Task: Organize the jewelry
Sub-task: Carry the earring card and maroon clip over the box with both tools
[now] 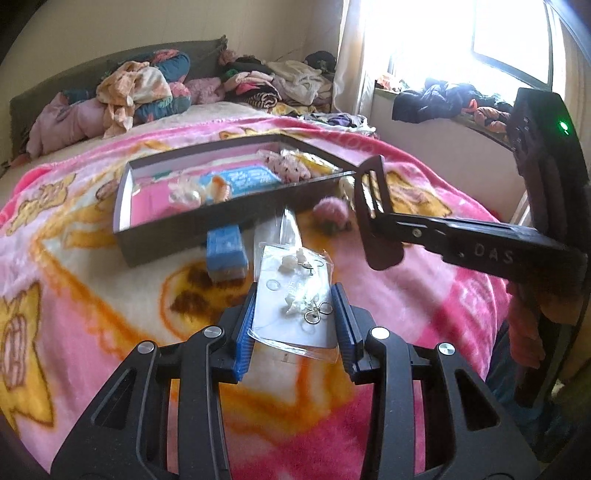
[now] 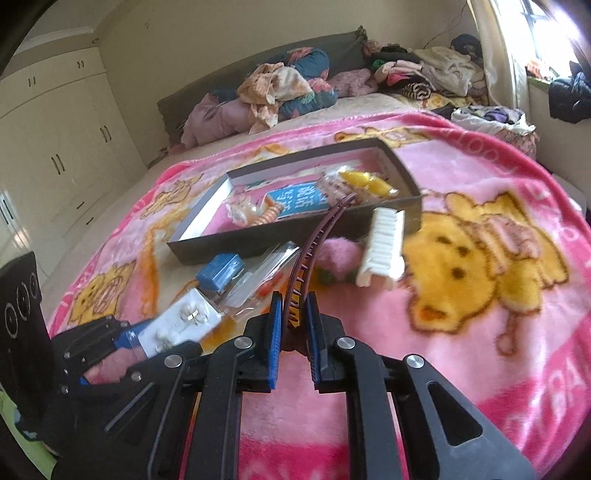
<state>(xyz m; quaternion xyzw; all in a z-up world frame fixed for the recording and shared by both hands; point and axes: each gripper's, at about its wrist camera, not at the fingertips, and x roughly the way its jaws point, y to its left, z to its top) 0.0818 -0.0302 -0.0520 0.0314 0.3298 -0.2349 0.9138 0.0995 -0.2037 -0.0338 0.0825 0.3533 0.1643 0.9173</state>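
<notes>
**Earring card and hair comb clamped, lifted before the tray**

Clear-sleeved earring card (image 1: 293, 306) pinched between the left gripper (image 1: 293, 314) fingers (image 1: 245, 332), raised over the pink blanket (image 1: 424, 295), just in front of the dark tray (image 1: 122, 206). Curved brown hair comb (image 2: 314, 247) clamped by the right gripper (image 2: 293, 325), fingers together on its near end, arching toward the tray's front wall. White comb (image 2: 382, 247), pink pompom (image 2: 341, 254), blue box (image 2: 219, 271) lying beside that wall.

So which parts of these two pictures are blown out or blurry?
Left wrist view: the window is blown out to white; the earring card in the left gripper reads sharp. Right wrist view: the white comb and that card are smeared; fisheye bends the bed's edges.
</notes>
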